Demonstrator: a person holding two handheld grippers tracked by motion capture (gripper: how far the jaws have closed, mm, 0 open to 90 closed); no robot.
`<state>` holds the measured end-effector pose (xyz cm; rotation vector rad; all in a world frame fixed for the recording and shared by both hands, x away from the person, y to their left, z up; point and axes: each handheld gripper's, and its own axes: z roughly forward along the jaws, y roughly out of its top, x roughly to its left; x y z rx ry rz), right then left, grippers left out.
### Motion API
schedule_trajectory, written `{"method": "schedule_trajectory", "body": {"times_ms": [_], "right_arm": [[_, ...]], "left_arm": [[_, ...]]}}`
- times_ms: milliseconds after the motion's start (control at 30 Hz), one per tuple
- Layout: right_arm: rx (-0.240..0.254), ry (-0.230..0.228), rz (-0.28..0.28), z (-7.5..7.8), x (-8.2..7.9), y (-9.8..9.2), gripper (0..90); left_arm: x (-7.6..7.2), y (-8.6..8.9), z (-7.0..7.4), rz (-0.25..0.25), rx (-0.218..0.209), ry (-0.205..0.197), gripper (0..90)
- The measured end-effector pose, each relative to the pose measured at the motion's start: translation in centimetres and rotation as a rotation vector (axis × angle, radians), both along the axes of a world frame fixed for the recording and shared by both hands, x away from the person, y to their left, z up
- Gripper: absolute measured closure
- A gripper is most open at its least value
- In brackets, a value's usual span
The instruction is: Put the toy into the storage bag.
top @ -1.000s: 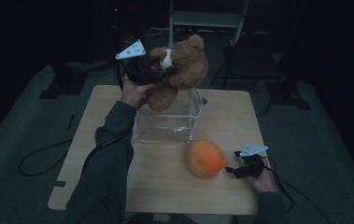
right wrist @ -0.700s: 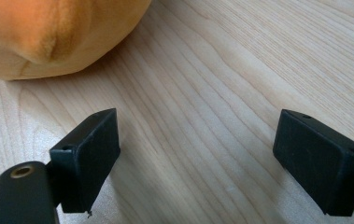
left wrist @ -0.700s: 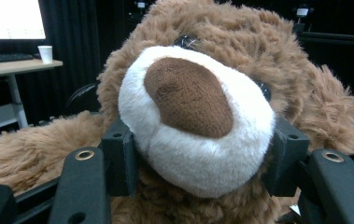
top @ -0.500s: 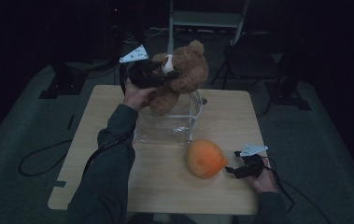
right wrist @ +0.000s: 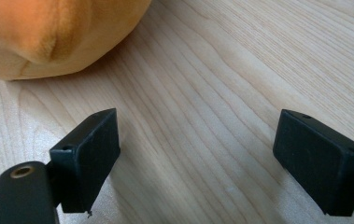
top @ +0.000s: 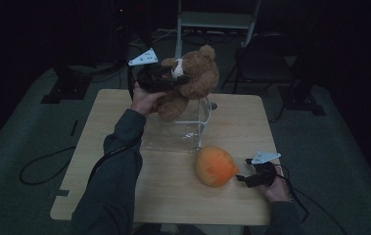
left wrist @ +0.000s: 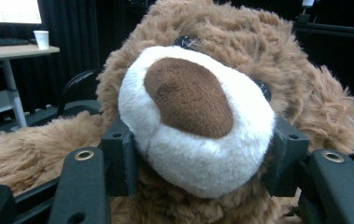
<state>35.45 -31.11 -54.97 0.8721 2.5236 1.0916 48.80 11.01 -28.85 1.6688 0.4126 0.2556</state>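
I have the teddy bear (top: 192,81) clamped by its muzzle in my left gripper (left wrist: 198,154), held above the clear container (top: 180,128) near the desk's (top: 124,196) far edge; lowering it in remains. My right gripper (right wrist: 195,158) rests with fingers released beside the orange plush ball (top: 216,166), near the front right corner.

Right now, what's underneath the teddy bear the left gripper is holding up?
Below the teddy bear, gripped at the muzzle by the left gripper, sits a clear plastic container on the wooden table. The bear's legs cover part of its opening, so its contents there stay hidden.
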Motion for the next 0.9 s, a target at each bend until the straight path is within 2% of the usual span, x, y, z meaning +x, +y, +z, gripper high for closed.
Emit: {"method": "schedule_trajectory", "body": {"times_ms": [667, 900], "right_arm": [[0.000, 0.000, 0.001, 0.0, 0.0, 0.0, 14.0], [-0.001, 0.000, 0.001, 0.0, 0.0, 0.0, 13.9]], "left_arm": [[0.7, -1.8, -1.4, -0.013, 0.028, 0.041, 40.8], [1.0, -2.2, -1.9, -0.016, 0.050, 0.055, 40.8]]}}
